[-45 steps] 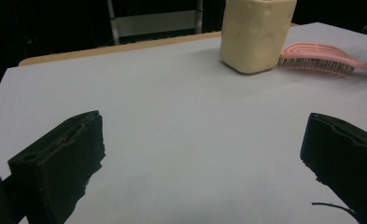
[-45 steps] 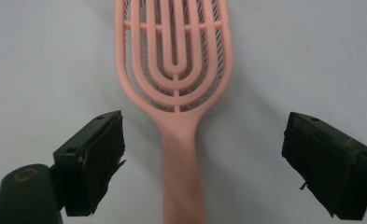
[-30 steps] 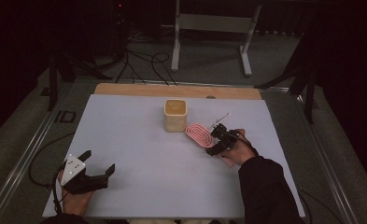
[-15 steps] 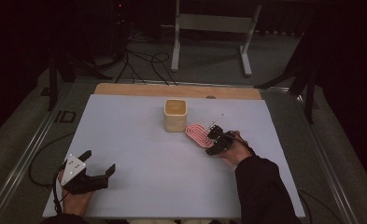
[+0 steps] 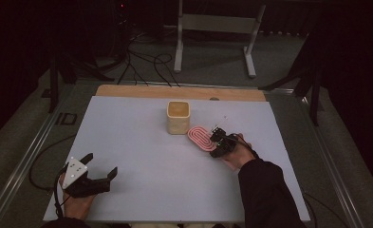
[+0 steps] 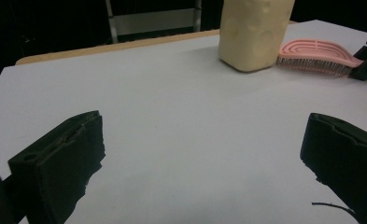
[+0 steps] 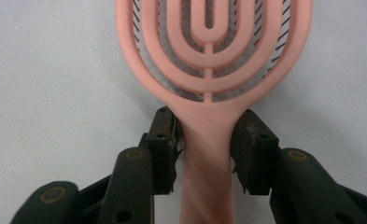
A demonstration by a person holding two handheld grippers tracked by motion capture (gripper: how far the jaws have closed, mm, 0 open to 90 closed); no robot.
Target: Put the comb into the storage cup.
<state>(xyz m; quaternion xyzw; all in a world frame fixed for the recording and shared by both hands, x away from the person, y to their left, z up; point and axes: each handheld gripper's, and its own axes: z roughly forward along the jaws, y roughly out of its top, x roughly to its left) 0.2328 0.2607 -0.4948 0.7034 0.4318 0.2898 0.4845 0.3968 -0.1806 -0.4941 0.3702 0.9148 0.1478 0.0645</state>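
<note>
Hairbrush work sits on a big white table top (image 5: 141,156), which has a wooden strip along its far edge and dark floor with cables beyond. Near the middle of the far half stands a cream cup (image 5: 178,117), upright, its mouth up. Just beside it, toward the person's right, lies the pink hairbrush (image 5: 201,137), flat on the table with bristles down and its looped back up; from the left gripper view the hairbrush (image 6: 314,55) looks close to the cup (image 6: 253,32) but apart from it.

The right gripper (image 5: 218,144) lies low at the brush's handle end, held by a hand in a dark sleeve. In the right gripper view its jaws have just been closing, and the handle neck of the brush (image 7: 209,130) is between them, with both pads (image 7: 165,140) pressed against its sides: a clenched grip on the brush. The left gripper (image 5: 101,172) rests near the table's near left corner, well apart from everything, jaws spread wide with nothing between them.

The grip sits on a narrow, smooth, tapering neck, so I judge the brush could swivel or slide out when lifted, the heavy head dipping. A tilted head might also knock the cup, which stands close enough to be tipped by a careless swing
</note>
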